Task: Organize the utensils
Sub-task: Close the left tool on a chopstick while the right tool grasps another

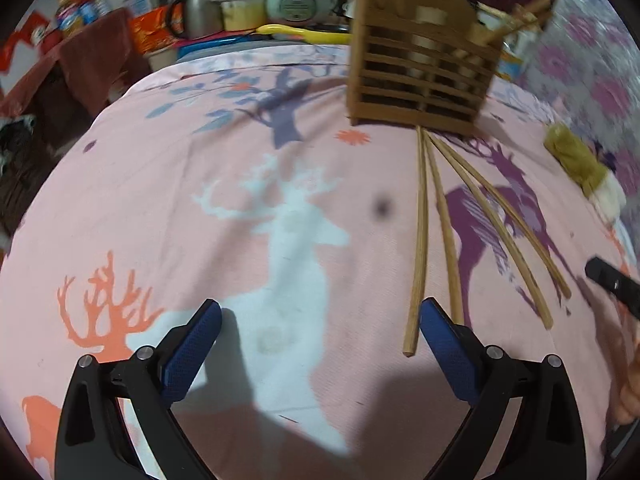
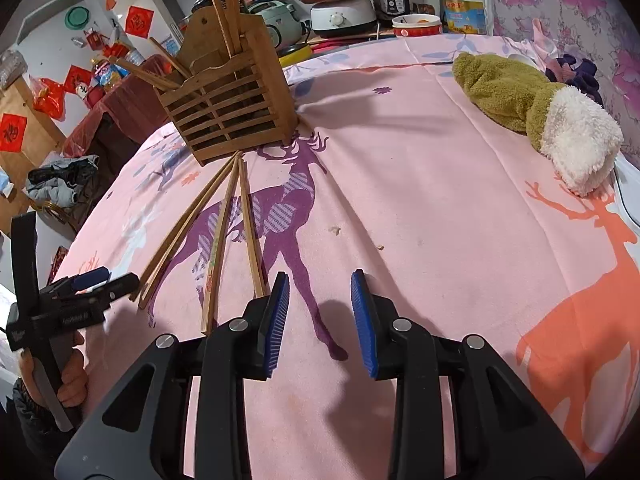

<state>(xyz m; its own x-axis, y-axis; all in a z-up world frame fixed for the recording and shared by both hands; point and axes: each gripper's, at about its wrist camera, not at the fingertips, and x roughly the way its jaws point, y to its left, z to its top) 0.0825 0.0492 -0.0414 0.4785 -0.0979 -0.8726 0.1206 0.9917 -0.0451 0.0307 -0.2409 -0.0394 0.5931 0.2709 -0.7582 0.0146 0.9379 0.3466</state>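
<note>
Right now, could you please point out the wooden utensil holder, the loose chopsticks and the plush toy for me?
Wooden utensil holder (image 2: 224,116): right wrist view, on its slatted front.
Loose chopsticks (image 2: 250,224): right wrist view, mid-shaft of the rightmost stick.
Plush toy (image 2: 504,92): right wrist view, on its green body.

A: Where's the wooden slatted holder (image 2: 228,108)?
B: Upright on the pink cloth, several chopsticks standing in it

A: And the loose chopsticks (image 2: 216,236)?
B: Four lie flat, fanning out from its base

pink deer-print cloth (image 2: 420,200) | plush toy (image 2: 536,112) on cloth | rice cooker (image 1: 298,0) behind
</note>
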